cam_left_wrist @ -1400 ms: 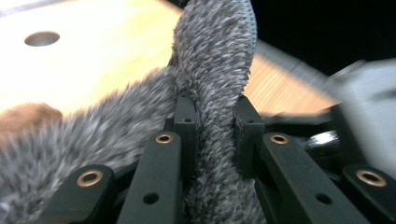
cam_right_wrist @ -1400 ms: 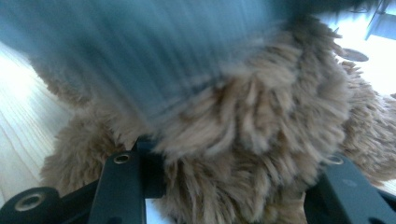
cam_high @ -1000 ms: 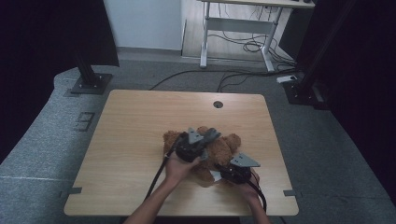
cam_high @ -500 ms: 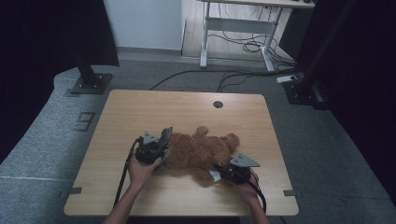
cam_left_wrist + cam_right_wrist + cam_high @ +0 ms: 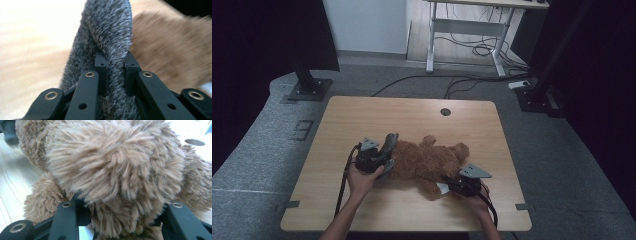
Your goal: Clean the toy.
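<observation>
A brown teddy bear lies on its side in the middle of the wooden table. My left gripper is at the bear's left end, shut on a grey furry piece. In the left gripper view this grey fur is pinched between the jaws of the left gripper, with the bear behind it to the right. My right gripper is at the bear's lower right. Its jaws clasp a plush limb of the bear, whose fur hides the fingertips of the right gripper.
A round cable hole sits near the table's far edge. A white tag shows by the right gripper. Beyond the table are black stand bases and a desk frame with loose cables on the floor.
My left gripper has moved left from above the bear's middle to its left end, taking the grey furry piece along. The right gripper has stayed put on the bear.
</observation>
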